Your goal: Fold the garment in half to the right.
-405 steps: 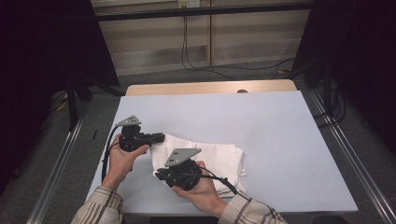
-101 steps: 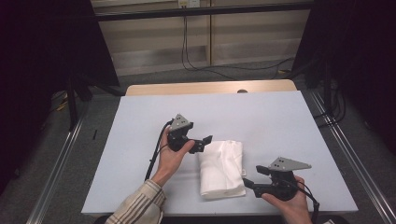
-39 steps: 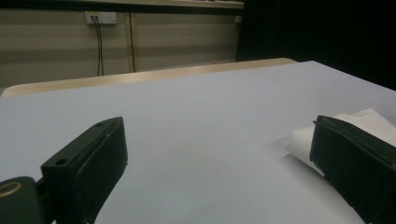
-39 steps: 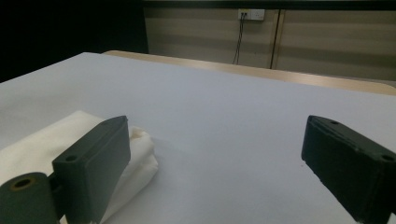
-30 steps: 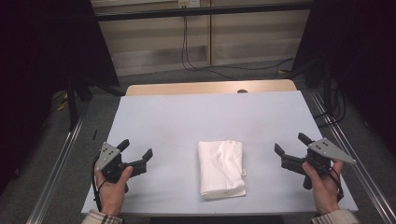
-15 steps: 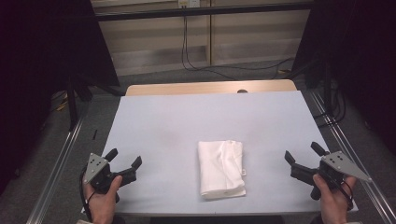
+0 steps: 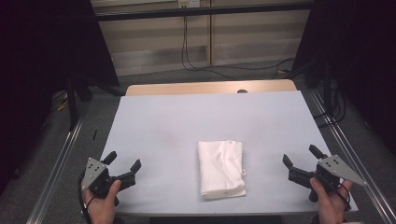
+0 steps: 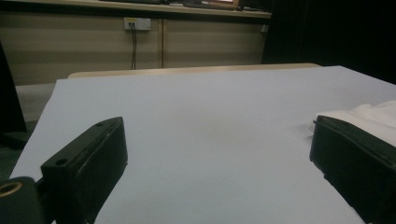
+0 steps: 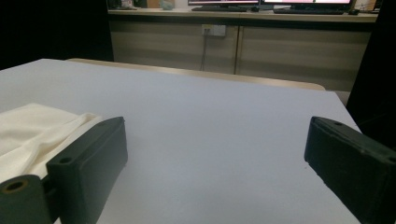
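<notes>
Dim room, dark curtains either side, pale panelled wall at the back with a socket and cables hanging down. Light blue-grey counter (image 7: pixel 187 126), a strip of wood showing along its far edge.

Folded white cloth (image 7: pixel 221 169) lies flat on the near half of the counter, a little right of centre, long side running away from the person. Small tag on its right edge. Layers visible; a ridge runs lengthwise down the middle.

Left gripper (image 7: pixel 122 168) at the near left corner, jaws wide apart, nothing between them. Right gripper (image 7: pixel 299 158) at the near right edge, jaws likewise spread and empty. Both well apart from the cloth, one each side. In the left gripper view the cloth's edge (image 8: pixel 369 111) peeks past the right-hand jaw; in the right gripper view it (image 9: pixel 37 128) lies behind the left-hand jaw.

Handling, as judged: light, soft, limp, not fragile. It will sag and unfold if lifted by one layer. Best hold: pinch through all layers at a corner or along a short edge, ideally two corners at once. It may slide on the smooth counter when nudged.
</notes>
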The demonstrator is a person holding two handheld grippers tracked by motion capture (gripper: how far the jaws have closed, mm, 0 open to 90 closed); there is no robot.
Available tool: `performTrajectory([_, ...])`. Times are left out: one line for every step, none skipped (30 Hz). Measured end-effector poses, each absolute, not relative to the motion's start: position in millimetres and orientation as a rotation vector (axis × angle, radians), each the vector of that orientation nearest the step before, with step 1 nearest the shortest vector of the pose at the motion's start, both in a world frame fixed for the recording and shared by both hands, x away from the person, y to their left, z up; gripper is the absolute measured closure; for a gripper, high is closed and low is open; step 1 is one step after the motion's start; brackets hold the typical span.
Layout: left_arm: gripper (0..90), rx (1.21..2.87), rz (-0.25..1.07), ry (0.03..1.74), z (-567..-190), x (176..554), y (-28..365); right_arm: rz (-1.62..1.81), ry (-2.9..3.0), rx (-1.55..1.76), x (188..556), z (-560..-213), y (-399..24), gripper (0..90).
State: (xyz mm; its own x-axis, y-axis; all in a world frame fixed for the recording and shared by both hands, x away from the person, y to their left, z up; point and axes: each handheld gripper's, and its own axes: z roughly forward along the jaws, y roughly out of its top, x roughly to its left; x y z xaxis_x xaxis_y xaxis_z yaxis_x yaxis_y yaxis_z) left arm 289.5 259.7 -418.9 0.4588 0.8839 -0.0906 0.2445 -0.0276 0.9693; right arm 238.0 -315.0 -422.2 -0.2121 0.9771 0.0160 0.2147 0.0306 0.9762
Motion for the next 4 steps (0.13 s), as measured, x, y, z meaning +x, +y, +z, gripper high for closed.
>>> performTrajectory([4.1,1.56,0.688,1.01,-419.0,289.7,259.6,1.253,1.534,1.26,238.8,-423.2,-315.7,5.9])
performTrajectory([4.0,1.564,0.679,0.991,-419.0,289.9,259.7,1.253,1.529,1.271,239.5,-424.0,-316.4,5.9])
performTrajectory([4.0,1.565,0.677,0.98,-418.7,289.9,259.1,1.259,1.53,1.278,240.2,-424.5,-316.9,5.9])
performTrajectory([4.0,1.576,0.689,0.976,-418.3,289.7,258.8,1.263,1.528,1.278,240.6,-424.6,-317.6,5.9])
